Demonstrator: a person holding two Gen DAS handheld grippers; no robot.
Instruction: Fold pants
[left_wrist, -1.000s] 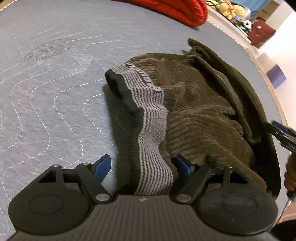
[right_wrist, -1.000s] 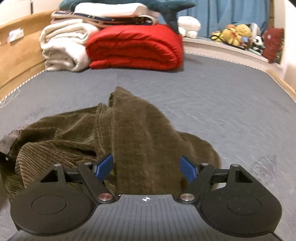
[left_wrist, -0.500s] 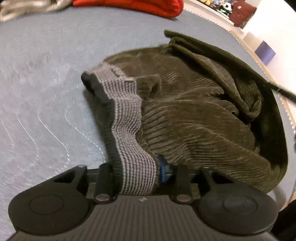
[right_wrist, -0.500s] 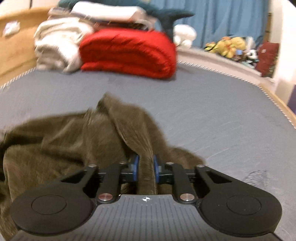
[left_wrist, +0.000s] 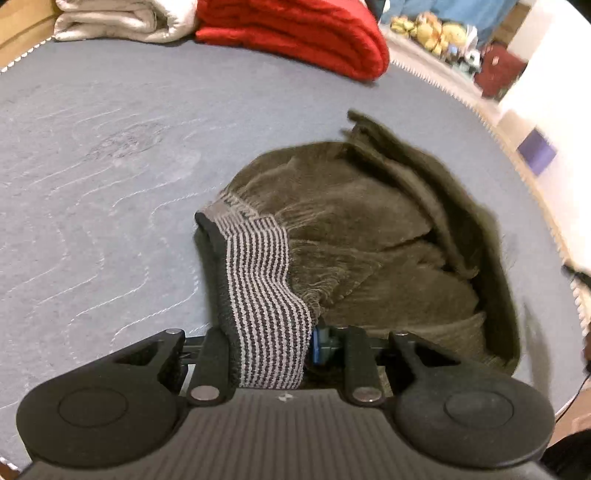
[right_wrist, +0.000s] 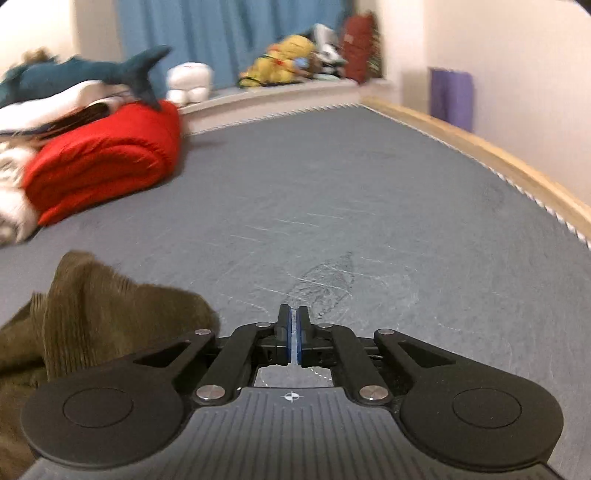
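Observation:
Olive corduroy pants (left_wrist: 369, 229) lie crumpled on the grey mattress (left_wrist: 110, 147). Their grey-striped waistband (left_wrist: 258, 266) runs up from the heap into my left gripper (left_wrist: 269, 343). Its jaws are closing, and the pads press on the band, which hangs lifted off the mattress. In the right wrist view the pants (right_wrist: 92, 314) lie at the lower left, beside my right gripper (right_wrist: 293, 325) and not in it. That gripper is shut, with nothing between its blue pads, and points over bare mattress (right_wrist: 369, 203).
A folded red blanket (left_wrist: 295, 33) and a white one (left_wrist: 122, 18) lie at the far end of the mattress. A blue shark plush (right_wrist: 85, 74) lies on them, with more plush toys (right_wrist: 288, 59) on the ledge behind. A wooden bed edge (right_wrist: 480, 155) runs along the right.
My left gripper closed on the waistband and raised it. My right gripper closed on a fold of the pants, then swung right; the cloth is no longer between its pads.

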